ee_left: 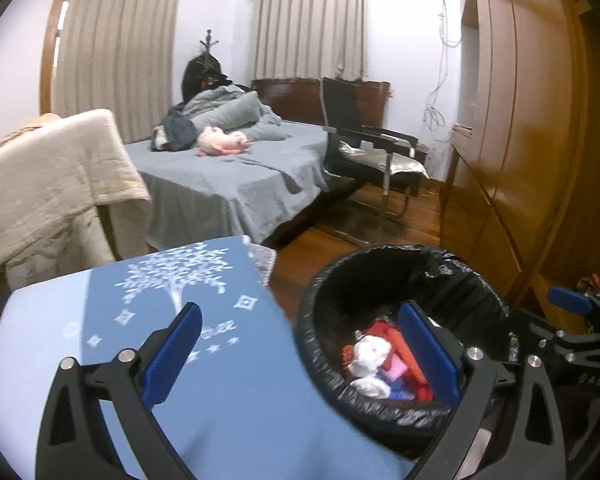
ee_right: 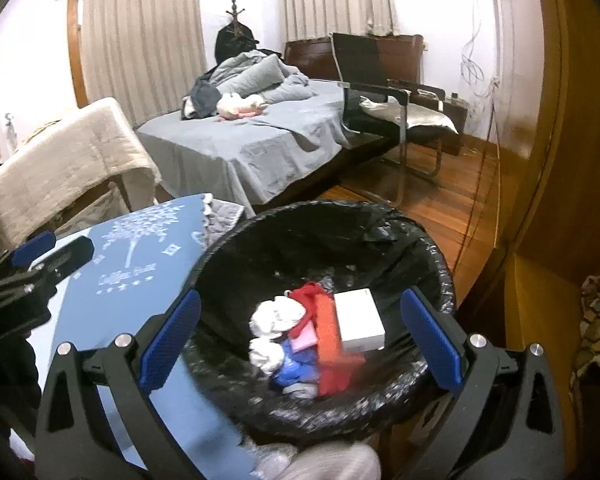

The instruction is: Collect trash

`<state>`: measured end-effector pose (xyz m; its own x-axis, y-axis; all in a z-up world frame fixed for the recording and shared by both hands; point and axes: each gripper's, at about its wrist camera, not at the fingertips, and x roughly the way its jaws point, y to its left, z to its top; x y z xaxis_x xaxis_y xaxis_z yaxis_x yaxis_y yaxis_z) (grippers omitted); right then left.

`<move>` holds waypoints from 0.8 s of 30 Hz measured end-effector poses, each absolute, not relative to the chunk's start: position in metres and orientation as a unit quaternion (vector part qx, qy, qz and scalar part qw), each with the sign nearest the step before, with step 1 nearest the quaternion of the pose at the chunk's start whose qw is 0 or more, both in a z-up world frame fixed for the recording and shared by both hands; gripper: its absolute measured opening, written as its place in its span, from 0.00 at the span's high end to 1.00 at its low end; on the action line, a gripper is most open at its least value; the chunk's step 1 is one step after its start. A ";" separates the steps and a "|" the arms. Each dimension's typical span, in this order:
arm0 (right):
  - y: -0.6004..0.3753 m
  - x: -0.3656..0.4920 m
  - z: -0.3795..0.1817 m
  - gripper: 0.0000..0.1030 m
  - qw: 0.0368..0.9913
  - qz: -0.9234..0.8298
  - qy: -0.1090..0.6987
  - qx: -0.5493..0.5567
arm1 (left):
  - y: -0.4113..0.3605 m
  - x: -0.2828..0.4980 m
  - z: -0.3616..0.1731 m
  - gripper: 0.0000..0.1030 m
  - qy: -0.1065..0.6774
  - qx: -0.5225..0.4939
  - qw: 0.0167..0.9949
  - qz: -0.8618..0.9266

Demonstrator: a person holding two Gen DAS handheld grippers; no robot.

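Observation:
A round bin with a black liner [ee_right: 380,216] stands on the wooden floor beside a blue-clothed table [ee_right: 140,264]. In it lie crumpled white paper [ee_right: 276,316], red and orange scraps [ee_right: 328,332], a pink piece, blue wrappers and a white box [ee_right: 358,320]. My right gripper [ee_right: 300,344] is open and empty, held right above the bin's near rim. My left gripper [ee_left: 300,352] is open and empty, its left finger over the table [ee_left: 220,400], its right finger over the bin [ee_left: 332,280]. The trash also shows in the left wrist view [ee_left: 372,356].
A bed with grey sheets [ee_left: 228,176], a black chair [ee_left: 364,148], a wooden wardrobe [ee_left: 516,120] on the right, and a beige-draped piece of furniture [ee_left: 52,184] on the left. The wooden floor [ee_right: 452,200] runs between bed and wardrobe. Some clutter [ee_right: 596,320] lies at far right.

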<state>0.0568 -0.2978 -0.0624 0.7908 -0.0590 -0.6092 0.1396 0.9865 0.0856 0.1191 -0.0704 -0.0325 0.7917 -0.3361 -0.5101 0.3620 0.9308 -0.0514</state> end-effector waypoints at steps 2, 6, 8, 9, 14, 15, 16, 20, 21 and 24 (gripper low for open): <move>-0.292 0.051 -0.057 0.05 0.945 -0.048 0.318 0.066 | -0.062 0.109 -0.030 0.06 0.264 0.023 0.947 -0.179; -0.279 0.043 -0.048 0.05 0.946 -0.034 0.316 0.067 | -0.049 0.092 -0.027 0.06 0.258 0.024 0.952 -0.166; -0.271 0.039 -0.045 0.05 0.947 -0.029 0.314 0.061 | -0.045 0.085 -0.025 0.06 0.259 0.020 0.951 -0.165; -0.268 0.038 -0.043 0.05 0.947 -0.026 0.313 0.060 | -0.042 0.083 -0.025 0.06 0.259 0.019 0.952 -0.164; -0.255 0.032 -0.039 0.05 0.949 -0.014 0.310 0.054 | -0.037 0.070 -0.022 0.06 0.253 0.023 0.955 -0.155; -0.252 0.031 -0.038 0.05 0.949 -0.012 0.309 0.051 | -0.035 0.068 -0.021 0.06 0.252 0.023 0.955 -0.154; -0.250 0.031 -0.038 0.05 0.950 -0.011 0.309 0.050 | -0.033 0.067 -0.021 0.06 0.252 0.022 0.955 -0.153; -0.243 0.031 -0.037 0.05 0.950 -0.005 0.309 0.047 | -0.025 0.061 -0.018 0.06 0.250 0.019 0.957 -0.145; -0.242 0.031 -0.037 0.05 0.950 -0.005 0.308 0.047 | -0.024 0.061 -0.017 0.06 0.250 0.019 0.957 -0.143; -0.238 0.031 -0.037 0.05 0.951 -0.001 0.307 0.047 | -0.020 0.059 -0.017 0.06 0.250 0.019 0.958 -0.141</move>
